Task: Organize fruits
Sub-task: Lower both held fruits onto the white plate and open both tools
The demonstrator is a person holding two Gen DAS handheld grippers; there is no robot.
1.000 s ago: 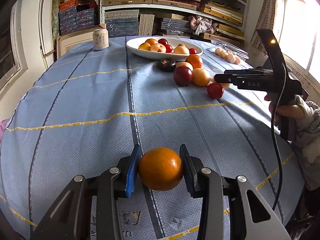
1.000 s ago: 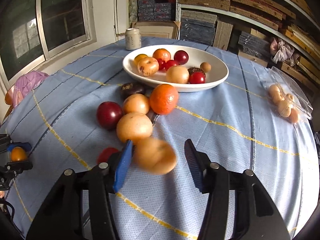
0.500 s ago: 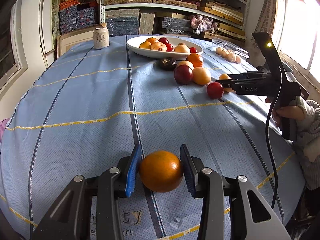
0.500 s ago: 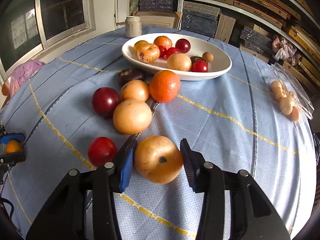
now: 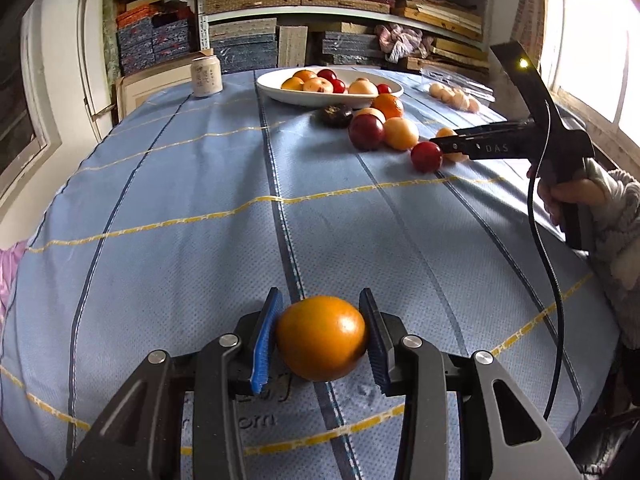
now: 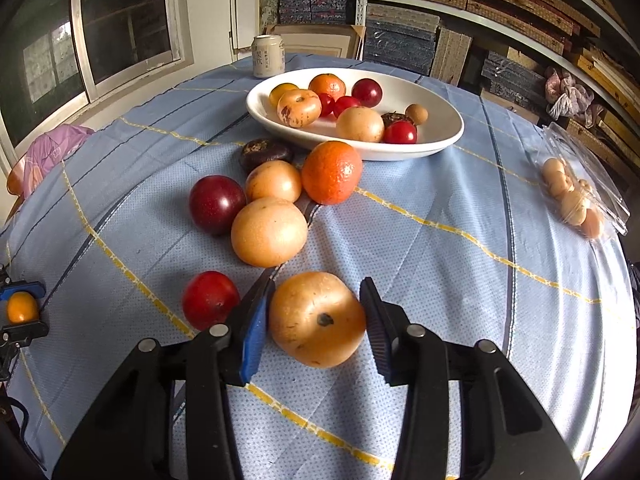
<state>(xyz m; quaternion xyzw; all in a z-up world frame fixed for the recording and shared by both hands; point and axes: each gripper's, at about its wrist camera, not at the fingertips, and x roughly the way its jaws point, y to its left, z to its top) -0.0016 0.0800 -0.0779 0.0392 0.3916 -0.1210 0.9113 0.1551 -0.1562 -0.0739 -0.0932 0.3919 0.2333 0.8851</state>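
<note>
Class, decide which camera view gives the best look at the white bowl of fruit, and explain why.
The right wrist view shows the white bowl best: it is near, seen from above, with each fruit inside distinct. In the left wrist view the bowl is far off, low and flattened, its contents overlapping.

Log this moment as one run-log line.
left gripper: shut on orange | right gripper: shut on tan fruit | bowl: partly filled
</note>
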